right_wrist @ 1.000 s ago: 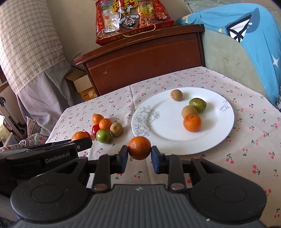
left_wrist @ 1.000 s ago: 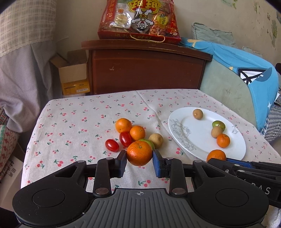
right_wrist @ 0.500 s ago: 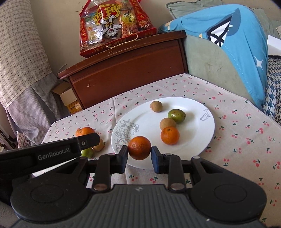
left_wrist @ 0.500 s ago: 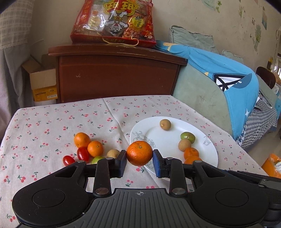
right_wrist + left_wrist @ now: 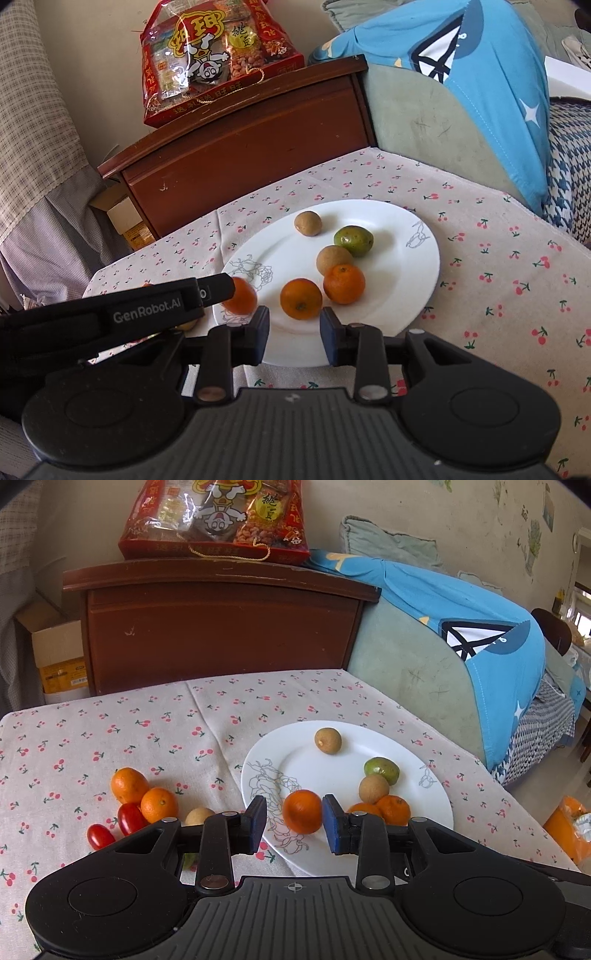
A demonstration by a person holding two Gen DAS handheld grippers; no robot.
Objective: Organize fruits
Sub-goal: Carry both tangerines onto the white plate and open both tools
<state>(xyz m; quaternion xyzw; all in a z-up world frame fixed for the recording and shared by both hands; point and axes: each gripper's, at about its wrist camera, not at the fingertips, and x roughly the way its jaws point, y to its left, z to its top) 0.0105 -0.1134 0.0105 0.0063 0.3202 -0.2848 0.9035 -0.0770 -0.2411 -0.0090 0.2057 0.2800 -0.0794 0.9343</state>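
Releasing: your left gripper (image 5: 294,821) and right gripper (image 5: 294,330), jaws spread, are dropping mandarins; either risks rolling off the plate (image 5: 406,221).

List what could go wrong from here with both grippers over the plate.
1. The orange between the open left gripper fingers sits near the white plate rim; it might roll off.
2. The right gripper just behind its orange could nudge it into the neighbouring orange.
3. The grippers sit close and may collide.
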